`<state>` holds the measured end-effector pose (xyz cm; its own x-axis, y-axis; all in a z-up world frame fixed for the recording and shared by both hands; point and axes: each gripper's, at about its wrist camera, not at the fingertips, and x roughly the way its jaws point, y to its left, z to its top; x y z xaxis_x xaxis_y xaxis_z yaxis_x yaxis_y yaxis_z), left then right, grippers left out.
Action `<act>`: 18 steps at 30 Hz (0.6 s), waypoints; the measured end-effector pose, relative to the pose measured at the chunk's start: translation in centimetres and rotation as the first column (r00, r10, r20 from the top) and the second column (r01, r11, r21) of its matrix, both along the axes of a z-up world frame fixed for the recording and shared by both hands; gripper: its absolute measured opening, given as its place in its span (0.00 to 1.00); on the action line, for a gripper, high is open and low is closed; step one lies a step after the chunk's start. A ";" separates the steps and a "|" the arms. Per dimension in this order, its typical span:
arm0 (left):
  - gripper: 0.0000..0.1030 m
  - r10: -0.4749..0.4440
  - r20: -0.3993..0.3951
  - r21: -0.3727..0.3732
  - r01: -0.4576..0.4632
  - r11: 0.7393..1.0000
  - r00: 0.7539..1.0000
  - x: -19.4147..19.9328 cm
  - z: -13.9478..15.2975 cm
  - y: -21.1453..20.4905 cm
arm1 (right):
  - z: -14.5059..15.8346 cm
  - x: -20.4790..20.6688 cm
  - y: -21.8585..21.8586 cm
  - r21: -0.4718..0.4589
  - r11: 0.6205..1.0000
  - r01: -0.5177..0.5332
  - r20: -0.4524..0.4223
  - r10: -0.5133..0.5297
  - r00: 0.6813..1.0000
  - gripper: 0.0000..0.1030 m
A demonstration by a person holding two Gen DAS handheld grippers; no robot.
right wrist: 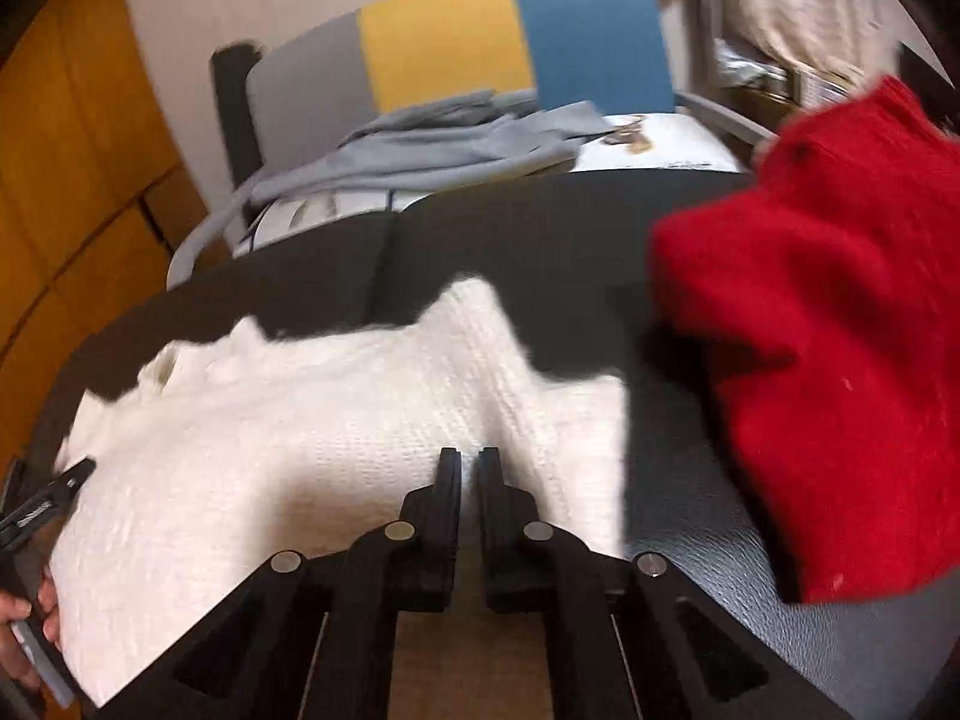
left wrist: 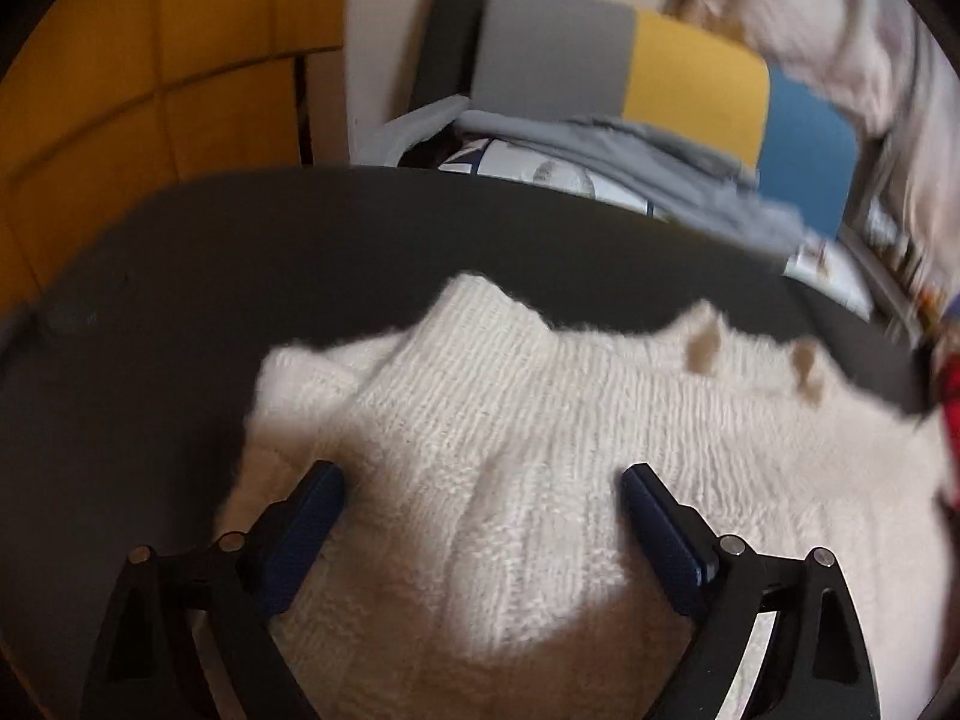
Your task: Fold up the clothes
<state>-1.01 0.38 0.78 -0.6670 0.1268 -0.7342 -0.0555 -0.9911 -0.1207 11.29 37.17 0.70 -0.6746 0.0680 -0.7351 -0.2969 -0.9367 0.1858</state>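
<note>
A cream knitted sweater lies spread on the black table; the right wrist view shows it as a white knit. My left gripper hovers over the sweater's near part with its blue-padded fingers wide apart and nothing pinched between them. My right gripper is shut above the sweater's right portion, its black fingers close together with no cloth visibly between them. The left gripper's tip and a hand show at the left edge of the right wrist view.
A red fuzzy garment lies on the table's right side. Behind the table stands a chair with a grey, yellow and blue back and a grey garment draped on its seat. Orange cabinet fronts stand at left.
</note>
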 end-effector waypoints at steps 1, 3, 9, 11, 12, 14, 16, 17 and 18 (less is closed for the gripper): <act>0.92 -0.004 -0.006 -0.015 0.004 1.000 1.000 0.2 0.0 0.3 | -0.2 0.0 -0.1 0.007 1.000 0.006 -0.010 -0.006 1.000 0.03; 0.92 -0.020 -0.012 -0.056 0.019 0.998 1.000 0.4 0.1 0.9 | 0.2 -0.1 -0.9 0.042 0.999 -0.012 -0.006 0.012 1.000 0.07; 0.92 -0.032 -0.050 -0.042 0.030 0.999 0.998 2.3 1.8 0.0 | 3.4 2.3 -1.9 -0.022 0.997 -0.068 -0.068 0.067 0.995 0.22; 0.92 -0.031 -0.081 -0.044 0.027 0.999 0.996 3.0 2.4 -0.6 | 4.6 2.9 -2.3 -0.013 0.997 -0.080 -0.087 0.078 0.993 0.24; 0.92 -0.028 -0.095 -0.050 0.024 0.998 0.995 3.2 2.7 -0.9 | 5.2 3.1 -2.6 -0.003 0.996 -0.090 -0.090 0.090 0.992 0.24; 0.92 -0.030 -0.095 -0.051 0.025 0.998 0.995 2.9 2.6 -1.1 | 6.4 2.2 -3.9 -0.035 0.983 -0.183 -0.112 0.178 0.978 0.24; 0.92 -0.021 -0.063 -0.035 0.019 0.999 0.998 1.8 2.1 -1.2 | 7.5 0.3 -5.9 -0.052 0.958 -0.281 -0.135 0.272 0.953 0.24; 0.92 -0.017 -0.046 -0.027 0.016 1.000 0.999 1.2 1.9 -1.2 | 7.9 -1.2 -7.2 -0.063 0.945 -0.321 -0.135 0.311 0.941 0.24; 0.92 -0.013 -0.030 -0.018 0.012 1.000 0.999 0.7 1.6 -1.3 | 8.2 -2.8 -8.5 -0.077 0.928 -0.363 -0.134 0.351 0.927 0.24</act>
<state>-0.35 -0.89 2.38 -0.6870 0.1221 -0.7163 -0.0715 -0.9923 -0.1007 8.50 28.63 8.85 -0.7215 -0.2624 -0.6408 0.0833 -0.9516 0.2958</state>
